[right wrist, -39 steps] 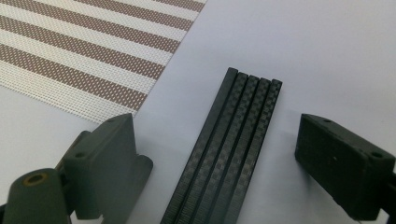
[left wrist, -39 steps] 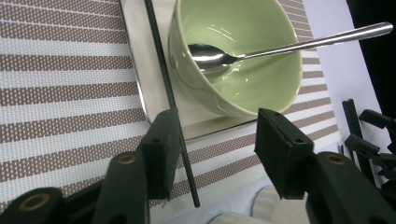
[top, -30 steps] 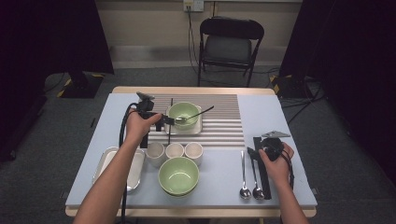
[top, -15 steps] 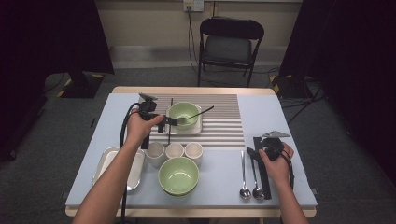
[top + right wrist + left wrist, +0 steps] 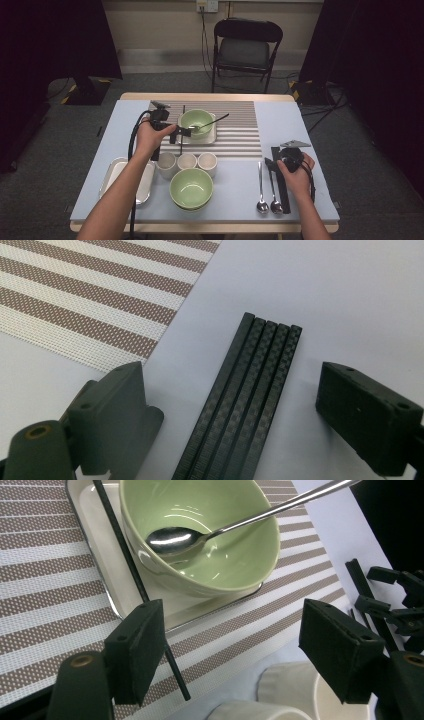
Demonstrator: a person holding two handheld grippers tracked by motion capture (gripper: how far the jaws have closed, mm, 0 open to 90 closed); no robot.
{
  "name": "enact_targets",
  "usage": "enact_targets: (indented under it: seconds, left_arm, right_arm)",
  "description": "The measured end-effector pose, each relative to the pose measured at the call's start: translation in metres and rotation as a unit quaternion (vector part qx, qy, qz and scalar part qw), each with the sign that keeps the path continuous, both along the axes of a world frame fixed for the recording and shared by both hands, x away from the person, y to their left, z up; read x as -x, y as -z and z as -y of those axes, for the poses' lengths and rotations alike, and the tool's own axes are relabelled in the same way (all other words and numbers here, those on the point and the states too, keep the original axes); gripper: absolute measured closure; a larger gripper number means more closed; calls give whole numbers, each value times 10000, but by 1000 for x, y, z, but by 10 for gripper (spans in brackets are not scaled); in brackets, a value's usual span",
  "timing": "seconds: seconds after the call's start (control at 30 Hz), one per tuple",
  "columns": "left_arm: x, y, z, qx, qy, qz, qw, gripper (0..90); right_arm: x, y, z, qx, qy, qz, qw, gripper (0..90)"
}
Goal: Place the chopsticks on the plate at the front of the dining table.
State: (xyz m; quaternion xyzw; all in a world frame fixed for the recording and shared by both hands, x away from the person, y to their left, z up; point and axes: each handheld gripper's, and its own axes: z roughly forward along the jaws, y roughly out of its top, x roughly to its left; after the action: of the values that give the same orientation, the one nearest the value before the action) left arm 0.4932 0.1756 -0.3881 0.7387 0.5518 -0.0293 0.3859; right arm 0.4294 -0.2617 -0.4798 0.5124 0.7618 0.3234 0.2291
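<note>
A pale green bowl (image 5: 200, 535) with a steel spoon (image 5: 172, 539) in it sits on a white square tray (image 5: 212, 137) on the striped mat. A single black chopstick (image 5: 135, 580) lies across the tray's edge onto the mat. My left gripper (image 5: 235, 632) (image 5: 179, 134) hovers over it; its jaws have just been opening, and the chopstick lies free close to the left pad (image 5: 137, 645). My right gripper (image 5: 237, 390) (image 5: 276, 159) is open over a bundle of black chopsticks (image 5: 245, 400) (image 5: 281, 187) lying flat on the table.
Three white cups (image 5: 187, 161) stand in a row just below the left gripper. In front of them is a larger green bowl (image 5: 191, 187). A metal tray (image 5: 116, 175) lies at the front left. Two spoons (image 5: 261, 192) lie left of the chopstick bundle.
The left gripper's jaws stand wider apart than before. Both hands and the tableware stay where they were.
</note>
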Motion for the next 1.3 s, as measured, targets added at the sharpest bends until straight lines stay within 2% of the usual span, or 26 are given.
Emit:
enact_targets:
  seconds: [0.17, 0.27, 0.7, 1.03, 1.3]
  left_arm:
    - [2, -1, 1, -77, 127, -24, 9999, 269]
    - [4, 0, 2, 0, 124, -22, 9999, 272]
    - [10, -4, 5, -28, 221, 57, 9997, 274]
    - [14, -7, 8, -71, 281, 141, 9995, 274]
    - [16, -9, 9, -163, 364, 175, 9991, 271]
  right_arm:
    - [0, 0, 0, -1, 3, -5, 10000, 113]
    - [0, 0, 0, 15, -2, 7, 10000, 115]
    - [0, -1, 1, -24, -1, 0, 10000, 124]
    - [2, -6, 1, -78, -112, -180, 9997, 148]
    - [3, -11, 6, -180, -76, -189, 9996, 173]
